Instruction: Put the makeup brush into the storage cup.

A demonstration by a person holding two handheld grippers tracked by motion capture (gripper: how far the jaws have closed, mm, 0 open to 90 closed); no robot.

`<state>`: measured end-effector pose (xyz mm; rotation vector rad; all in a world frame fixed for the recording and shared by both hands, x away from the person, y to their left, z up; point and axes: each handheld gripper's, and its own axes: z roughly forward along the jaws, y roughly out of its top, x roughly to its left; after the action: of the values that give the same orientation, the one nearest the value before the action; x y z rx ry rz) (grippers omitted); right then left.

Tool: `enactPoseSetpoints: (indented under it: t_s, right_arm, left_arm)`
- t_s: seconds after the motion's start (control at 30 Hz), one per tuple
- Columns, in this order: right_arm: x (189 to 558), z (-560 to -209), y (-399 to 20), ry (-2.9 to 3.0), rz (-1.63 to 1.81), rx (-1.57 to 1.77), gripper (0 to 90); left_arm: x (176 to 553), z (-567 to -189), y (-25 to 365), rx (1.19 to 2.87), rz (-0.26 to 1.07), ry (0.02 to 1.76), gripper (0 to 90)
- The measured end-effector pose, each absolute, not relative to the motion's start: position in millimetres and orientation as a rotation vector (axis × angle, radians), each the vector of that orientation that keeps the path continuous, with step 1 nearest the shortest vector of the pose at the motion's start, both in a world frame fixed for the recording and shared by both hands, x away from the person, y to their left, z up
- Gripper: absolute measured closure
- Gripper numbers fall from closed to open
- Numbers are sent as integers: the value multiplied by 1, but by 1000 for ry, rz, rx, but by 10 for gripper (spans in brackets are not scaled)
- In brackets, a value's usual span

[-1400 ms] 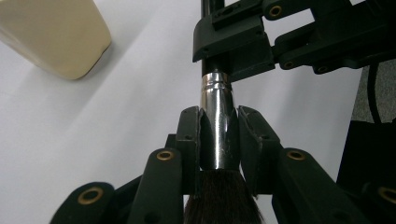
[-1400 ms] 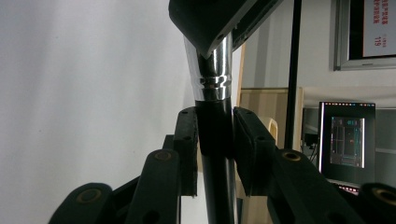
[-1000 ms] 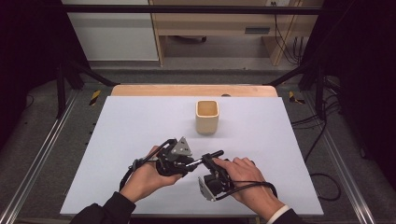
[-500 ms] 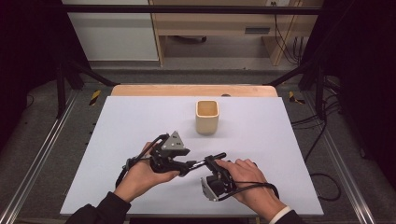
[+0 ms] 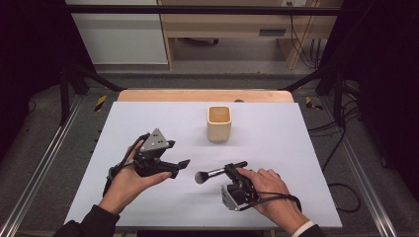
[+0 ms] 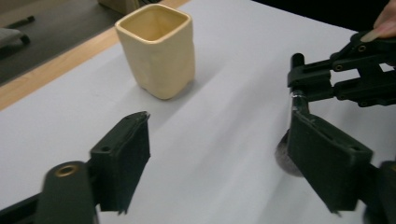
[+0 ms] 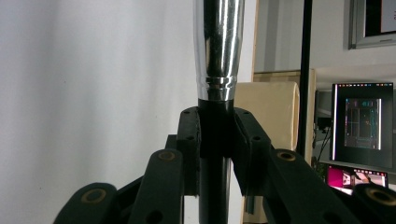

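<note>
Since the earlier frames the left tool [image 5: 179, 153] has swung away to the left, leaving a clear gap between it and the brush [image 5: 217, 172], where half a second ago the two tools sat close together; the cup has stayed put.

Counted across the high view: two hands, two tools, one brush, one cup.

At the left, the left hand [image 5: 129, 174] holds its tool above the white tabletop [image 5: 148, 113], with the grey three-cornered plate on top. Its jaws stand wide apart and grip nothing; the left gripper view shows bare tabletop between them.

Near the middle front lies the brush, its dark bristle head pointing left and its black handle running right into the right tool [image 5: 236, 169]. In the right gripper view the jaws are clamped on the black handle just below the shiny metal collar [image 7: 218, 46]. Whether the bristle head touches the tabletop or hangs just above it is hard to tell.

Behind the brush, toward the far edge, stands the cream cup [image 5: 219, 123], upright, squarish and open at the top, well apart from both tools.

At the right, the right hand [image 5: 269, 190] rests low on the tabletop behind its tool.
</note>
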<state>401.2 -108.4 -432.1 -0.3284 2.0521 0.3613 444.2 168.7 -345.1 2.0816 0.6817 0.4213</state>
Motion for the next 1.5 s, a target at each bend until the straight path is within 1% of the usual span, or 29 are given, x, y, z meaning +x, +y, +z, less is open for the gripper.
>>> enactPoseSetpoints:
  t_s: [0.17,0.4,0.5,0.77,1.07,1.2,1.4,1.5]
  right_arm:
    - [401,-435,-112,2047,369,-305,745]
    - [406,-436,-117,2040,369,-285,745]
    - [409,-436,-118,2041,363,-275,745]
    - [412,-432,-122,2031,371,-249,745]
    - [420,-430,-121,2029,381,-218,745]
    - [423,-430,-121,2027,390,-197,745]
    - [425,-425,-124,2018,398,-153,745]
    - [427,-423,-125,2012,404,-158,745]
  left_arm:
    - [443,-348,183,2019,445,721,121]
    - [442,-357,196,2030,463,746,82]
    - [439,-358,202,2008,465,745,64]
    - [432,-363,221,1989,498,768,55]
    - [436,-384,238,1979,536,802,55]
    - [435,-393,244,1944,529,828,55]
    - [432,-404,253,1873,553,841,55]
    - [431,-412,255,1841,540,852,55]
